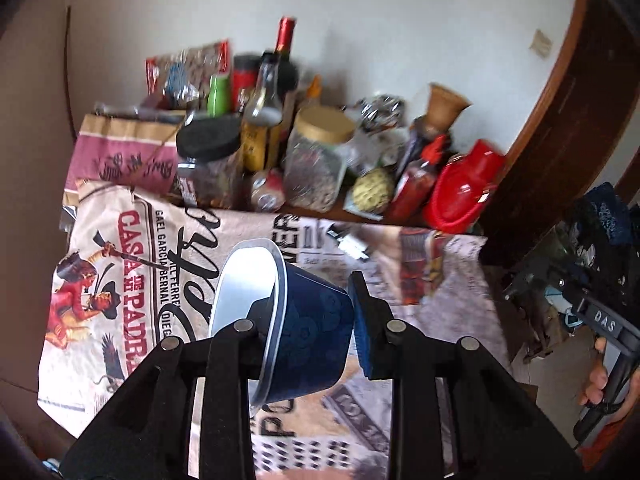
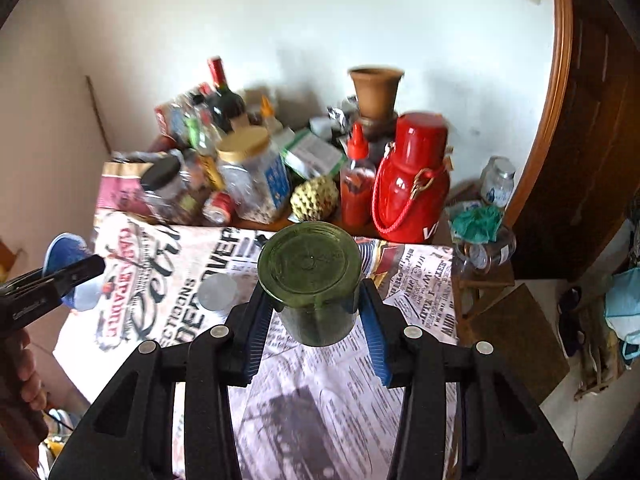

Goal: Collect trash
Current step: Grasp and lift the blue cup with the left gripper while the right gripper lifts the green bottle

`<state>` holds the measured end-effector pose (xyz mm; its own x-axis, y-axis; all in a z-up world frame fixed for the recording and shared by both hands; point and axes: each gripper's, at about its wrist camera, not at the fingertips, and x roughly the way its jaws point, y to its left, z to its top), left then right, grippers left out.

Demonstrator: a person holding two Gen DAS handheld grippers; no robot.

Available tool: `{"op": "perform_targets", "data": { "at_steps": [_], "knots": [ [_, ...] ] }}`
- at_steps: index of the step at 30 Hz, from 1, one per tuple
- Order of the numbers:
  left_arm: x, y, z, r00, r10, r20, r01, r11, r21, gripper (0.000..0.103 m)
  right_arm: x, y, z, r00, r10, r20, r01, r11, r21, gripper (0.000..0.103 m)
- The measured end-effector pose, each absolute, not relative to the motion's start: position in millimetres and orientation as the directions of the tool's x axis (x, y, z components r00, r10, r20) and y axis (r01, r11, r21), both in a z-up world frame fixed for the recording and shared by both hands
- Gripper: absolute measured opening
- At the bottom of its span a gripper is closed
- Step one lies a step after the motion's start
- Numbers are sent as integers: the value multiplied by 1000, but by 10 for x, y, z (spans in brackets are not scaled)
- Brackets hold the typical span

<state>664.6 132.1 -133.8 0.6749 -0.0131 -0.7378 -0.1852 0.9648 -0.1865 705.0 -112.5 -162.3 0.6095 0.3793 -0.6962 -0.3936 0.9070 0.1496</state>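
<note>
My left gripper (image 1: 310,300) is shut on a dark blue plastic cup (image 1: 304,332) with a pale inside, held tilted above the newspaper-print tablecloth (image 1: 132,280). One finger is inside the rim, the other outside. The cup also shows at the far left of the right wrist view (image 2: 68,256). My right gripper (image 2: 314,296) is shut on a dark green glass jar (image 2: 312,276), its base facing the camera, lifted above the cloth (image 2: 320,392). A round silver lid (image 2: 218,292) lies on the cloth left of the jar.
The back of the table is crowded: jars (image 2: 252,172), a wine bottle (image 2: 222,92), a crushed can (image 2: 218,206), a red sauce bottle (image 2: 356,184), a red flask (image 2: 412,184), a clay vase (image 2: 376,92). A wooden door frame (image 2: 556,80) stands right. A stool (image 2: 484,272) holds glass jars.
</note>
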Motion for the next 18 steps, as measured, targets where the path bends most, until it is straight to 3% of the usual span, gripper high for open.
{"op": "perform_targets", "data": {
  "at_steps": [18],
  "knots": [
    [5209,462,-495,805,91,-587,-220,963,-153,28,5760,-1663,-1151,677,469,-567,-461,871,169,40]
  ]
}}
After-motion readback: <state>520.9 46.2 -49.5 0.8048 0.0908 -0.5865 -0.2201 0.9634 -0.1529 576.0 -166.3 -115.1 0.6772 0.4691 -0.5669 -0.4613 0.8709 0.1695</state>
